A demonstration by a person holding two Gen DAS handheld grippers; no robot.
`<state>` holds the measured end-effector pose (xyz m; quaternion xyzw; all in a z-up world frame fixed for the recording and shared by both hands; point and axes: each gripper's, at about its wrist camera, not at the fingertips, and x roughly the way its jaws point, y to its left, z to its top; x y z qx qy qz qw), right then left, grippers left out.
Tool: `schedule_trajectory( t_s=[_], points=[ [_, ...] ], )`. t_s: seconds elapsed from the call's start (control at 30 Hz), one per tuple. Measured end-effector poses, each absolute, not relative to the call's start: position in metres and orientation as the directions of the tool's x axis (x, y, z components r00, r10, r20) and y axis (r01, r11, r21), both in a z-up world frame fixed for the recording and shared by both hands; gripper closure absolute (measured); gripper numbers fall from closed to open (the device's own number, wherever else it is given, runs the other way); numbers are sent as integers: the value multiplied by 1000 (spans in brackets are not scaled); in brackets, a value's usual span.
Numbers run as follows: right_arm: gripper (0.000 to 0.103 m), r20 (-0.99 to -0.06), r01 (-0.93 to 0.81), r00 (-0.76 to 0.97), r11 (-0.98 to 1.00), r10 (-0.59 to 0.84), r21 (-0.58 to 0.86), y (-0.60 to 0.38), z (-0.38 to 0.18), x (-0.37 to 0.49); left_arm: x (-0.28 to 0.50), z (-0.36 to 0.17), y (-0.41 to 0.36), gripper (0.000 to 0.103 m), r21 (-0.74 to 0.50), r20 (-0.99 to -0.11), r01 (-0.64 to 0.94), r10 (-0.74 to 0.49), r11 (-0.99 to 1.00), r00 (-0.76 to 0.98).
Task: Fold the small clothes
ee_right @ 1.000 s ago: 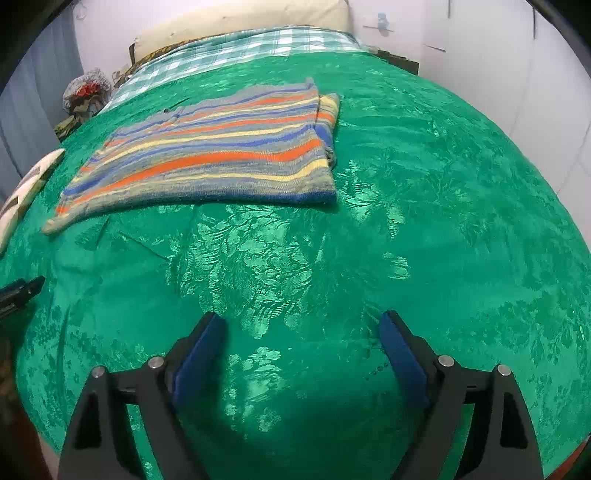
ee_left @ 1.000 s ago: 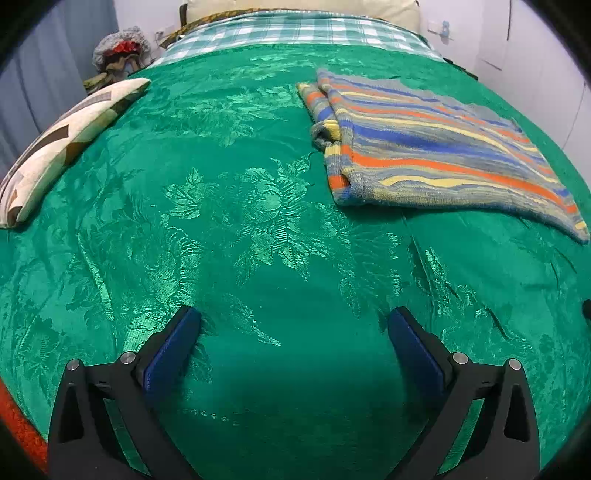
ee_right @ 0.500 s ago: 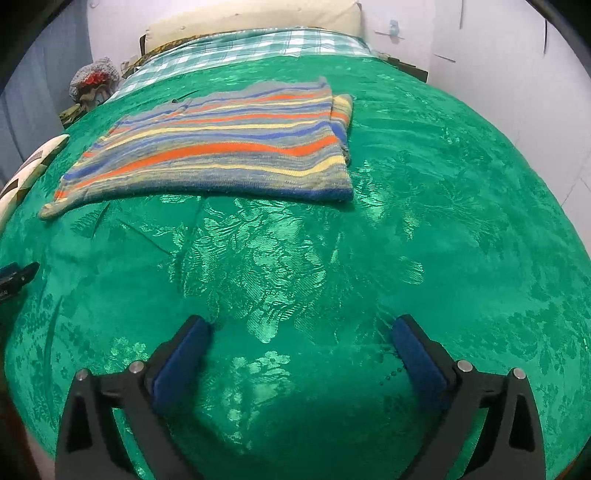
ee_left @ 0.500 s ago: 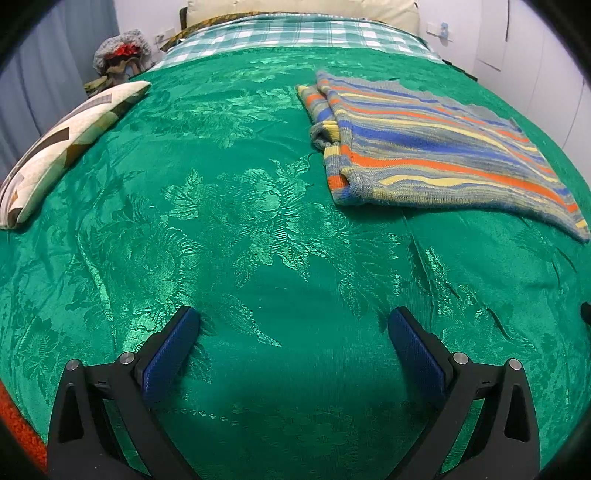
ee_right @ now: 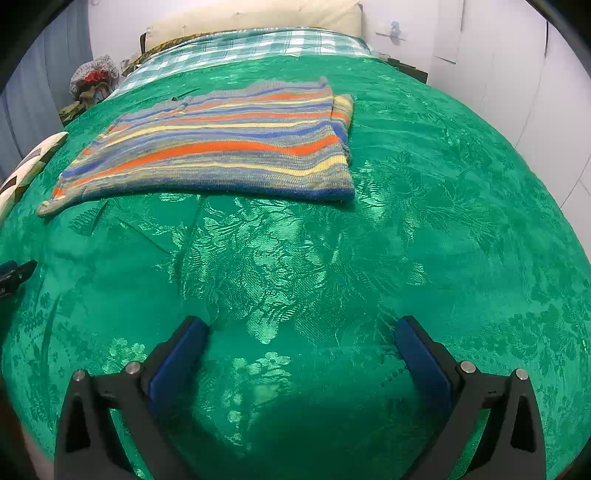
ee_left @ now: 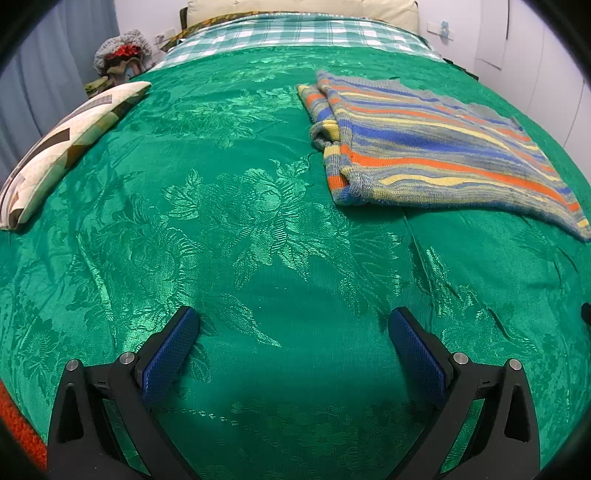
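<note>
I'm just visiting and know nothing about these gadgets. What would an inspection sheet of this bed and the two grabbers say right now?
Surface: green bedspread, a few creases.
Job's things: striped sweater, lying flat, partly folded, untouched.
Clutter: patterned cushion at the left edge.
Grippers: left gripper open, holding nothing; right gripper open, holding nothing.
Cables: nothing seen.
Surroundings: checked sheet and pillow at the head, white walls, a bundle of things beside the bed.

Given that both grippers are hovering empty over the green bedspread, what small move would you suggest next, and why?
Probably bring the right gripper forward toward the near right corner of the striped sweater. Both it and the left gripper stand open with nothing between their fingers, and the sweater lies only partly folded, wide and flat, ahead on the bedspread; its blue hem is the closest edge.
</note>
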<state>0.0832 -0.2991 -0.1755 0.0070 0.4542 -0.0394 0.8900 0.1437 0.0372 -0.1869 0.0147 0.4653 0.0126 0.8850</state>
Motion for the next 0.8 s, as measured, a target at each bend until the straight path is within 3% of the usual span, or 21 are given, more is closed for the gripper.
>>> schedule_trajectory(
  t_s=[0.8],
  points=[
    [0,-802,75,592,996,-81,-45,-296,-178,82,141,-186,41,1,43,-823,-4,38,999,566]
  ],
)
